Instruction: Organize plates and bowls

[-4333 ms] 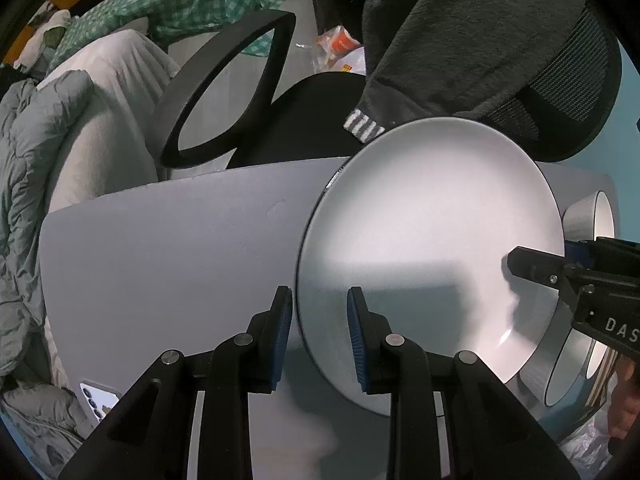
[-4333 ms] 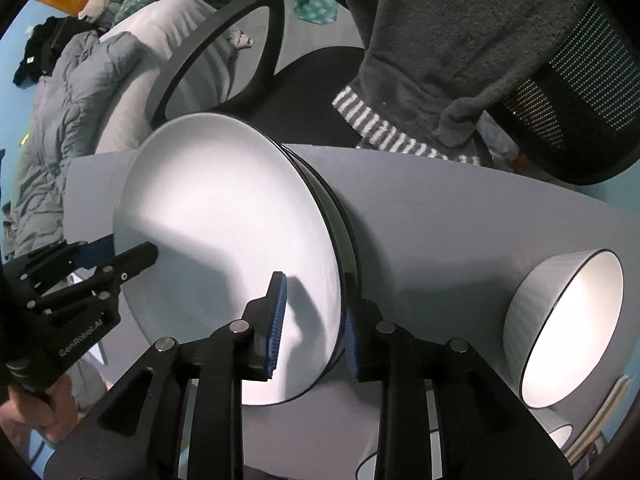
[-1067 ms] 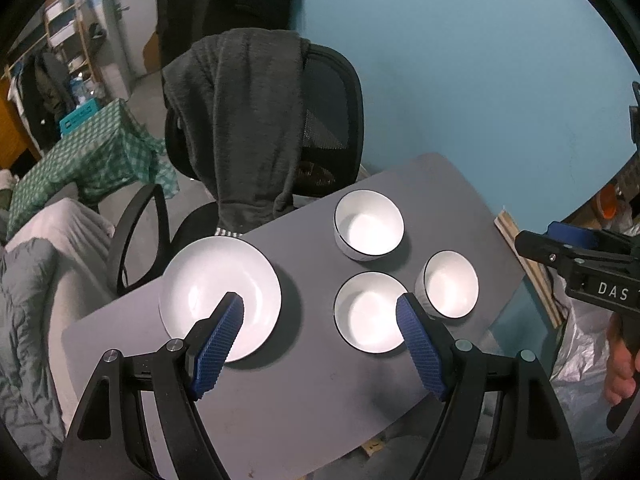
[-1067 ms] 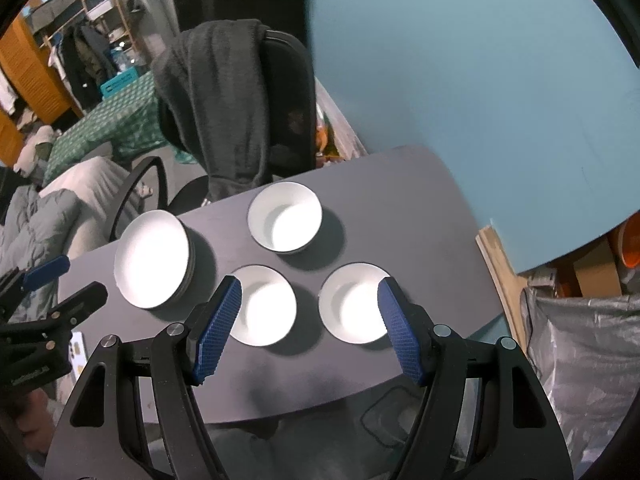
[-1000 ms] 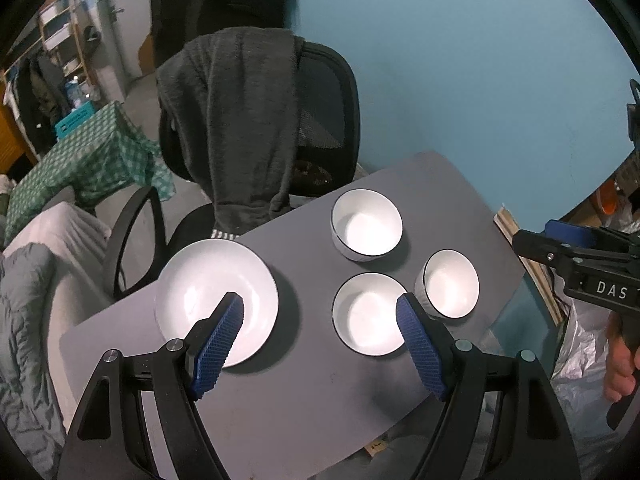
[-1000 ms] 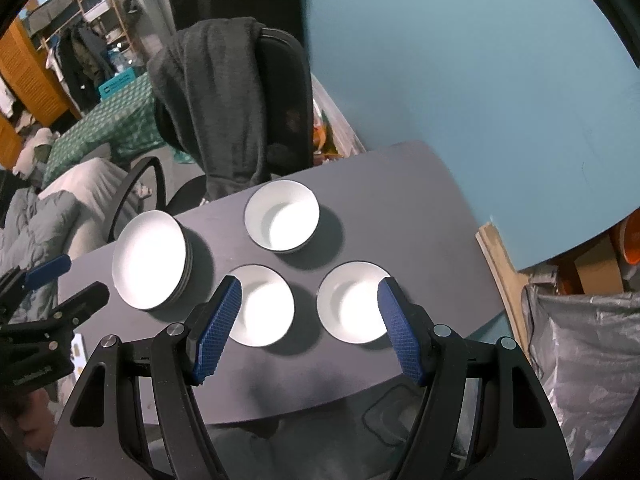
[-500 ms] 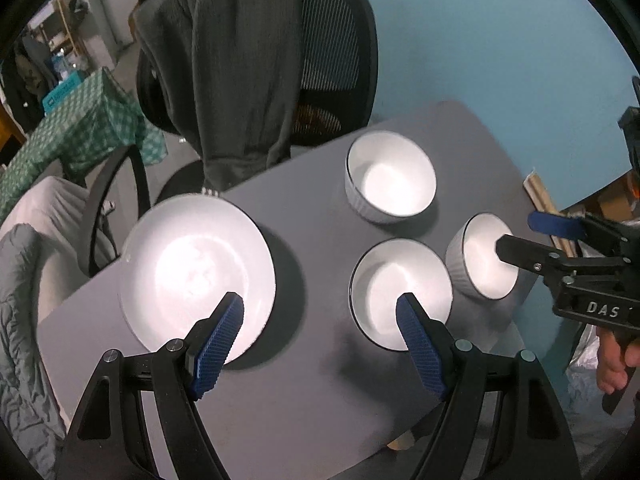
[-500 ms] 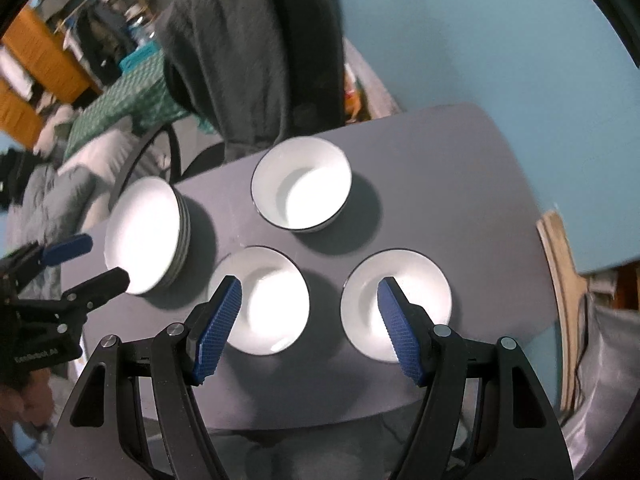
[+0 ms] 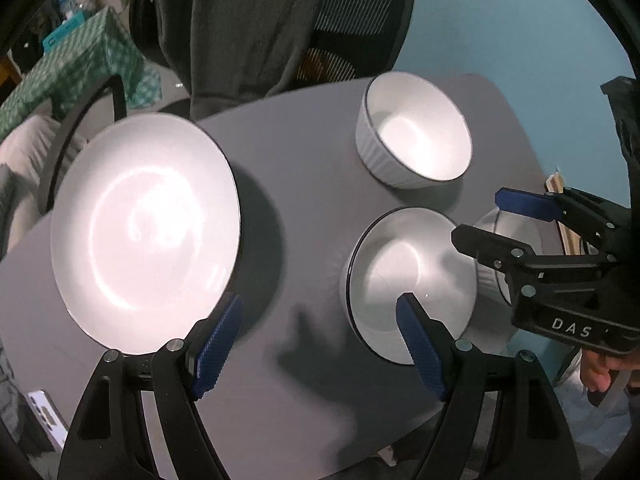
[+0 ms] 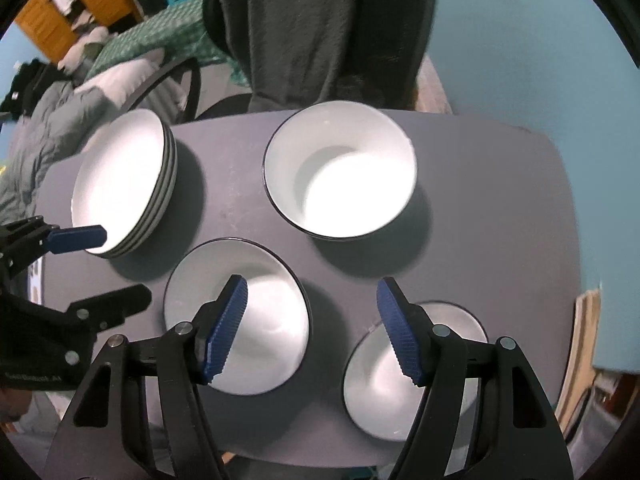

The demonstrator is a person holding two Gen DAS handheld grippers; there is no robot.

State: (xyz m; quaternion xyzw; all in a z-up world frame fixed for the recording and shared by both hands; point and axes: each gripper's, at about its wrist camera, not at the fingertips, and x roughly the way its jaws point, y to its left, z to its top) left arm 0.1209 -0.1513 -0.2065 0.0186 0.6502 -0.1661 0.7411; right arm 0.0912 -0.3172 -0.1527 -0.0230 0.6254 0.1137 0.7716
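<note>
A stack of white plates (image 9: 144, 232) (image 10: 124, 184) lies at the left of the grey table (image 9: 304, 160) (image 10: 500, 220). A large white bowl (image 9: 416, 140) (image 10: 340, 168) stands at the far side. Two smaller white bowls sit nearer: the middle bowl (image 9: 400, 276) (image 10: 272, 304) and the right bowl (image 9: 490, 232) (image 10: 376, 376). My left gripper (image 9: 320, 304) (image 10: 124, 264) hangs open above the gap between the plates and the middle bowl. My right gripper (image 10: 312, 284) (image 9: 478, 216) is open above the gap between the two smaller bowls, holding nothing.
An office chair (image 9: 360, 12) draped with a dark grey garment (image 10: 320, 28) stands behind the table. A phone (image 9: 48, 416) lies near the table's lower left edge. A teal wall (image 10: 520, 40) is on the right, with wooden boards (image 10: 580, 356) beside the table.
Both grippers have sunk toward the table, so the dishes look much larger. Earlier both were closed on a plate's rim; that plate now lies on the stack and both are wide.
</note>
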